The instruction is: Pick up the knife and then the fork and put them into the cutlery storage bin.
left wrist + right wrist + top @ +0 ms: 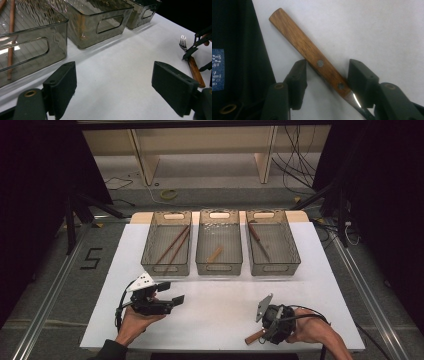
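Observation:
A fork with a wooden handle lies near the table's front edge at the right. Its tines show far right in the left gripper view. My right gripper points down over it, open, and its jaws straddle the handle with a gap on the left side. My left gripper is held above the table at the front left, jaws wide open with nothing between them. In the right gripper view the two rivets of the handle sit between the fingers.
Three smoky clear bins stand in a row at the back: the left holds chopsticks, the middle a short wooden piece, the right a knife. A black cloth lies beside the handle.

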The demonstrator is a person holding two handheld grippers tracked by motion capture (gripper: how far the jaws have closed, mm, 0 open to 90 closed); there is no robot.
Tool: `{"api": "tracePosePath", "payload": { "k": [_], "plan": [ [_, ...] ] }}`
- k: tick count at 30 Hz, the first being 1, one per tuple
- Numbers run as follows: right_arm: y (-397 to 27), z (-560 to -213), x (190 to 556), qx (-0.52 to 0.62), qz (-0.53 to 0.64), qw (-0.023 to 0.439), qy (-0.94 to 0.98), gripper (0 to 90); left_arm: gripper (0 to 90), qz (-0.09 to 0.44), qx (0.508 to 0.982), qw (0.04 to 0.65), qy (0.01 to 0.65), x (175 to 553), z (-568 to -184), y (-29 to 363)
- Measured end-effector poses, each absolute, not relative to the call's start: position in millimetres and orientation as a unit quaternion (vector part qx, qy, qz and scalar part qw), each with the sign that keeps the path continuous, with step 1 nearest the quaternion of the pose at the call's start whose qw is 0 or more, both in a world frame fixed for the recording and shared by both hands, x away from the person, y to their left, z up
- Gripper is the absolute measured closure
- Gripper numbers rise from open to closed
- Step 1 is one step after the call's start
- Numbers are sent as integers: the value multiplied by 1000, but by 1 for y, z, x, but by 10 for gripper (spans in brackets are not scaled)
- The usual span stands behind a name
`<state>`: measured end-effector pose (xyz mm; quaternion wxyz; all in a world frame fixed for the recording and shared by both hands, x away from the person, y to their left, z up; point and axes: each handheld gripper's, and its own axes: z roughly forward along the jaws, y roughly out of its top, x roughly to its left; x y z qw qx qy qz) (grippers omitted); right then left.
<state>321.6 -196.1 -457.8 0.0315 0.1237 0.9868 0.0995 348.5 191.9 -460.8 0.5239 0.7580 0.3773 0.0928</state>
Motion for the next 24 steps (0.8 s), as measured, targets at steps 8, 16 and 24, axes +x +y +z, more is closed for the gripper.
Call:
{"api": "tracePosePath", "payload": {
  "k": [8,16,24],
  "plan": [
    [-195,-457,324,122,93,27,988,650,197,93,758,524,377,348,-461,192],
    [-196,-456,326,113,92,20,989,769,196,93,760,523,375,348,-461,192],
    [-195,-455,325,110,88,21,990,777,196,93,758,524,377,348,-461,192]
  ]
}}
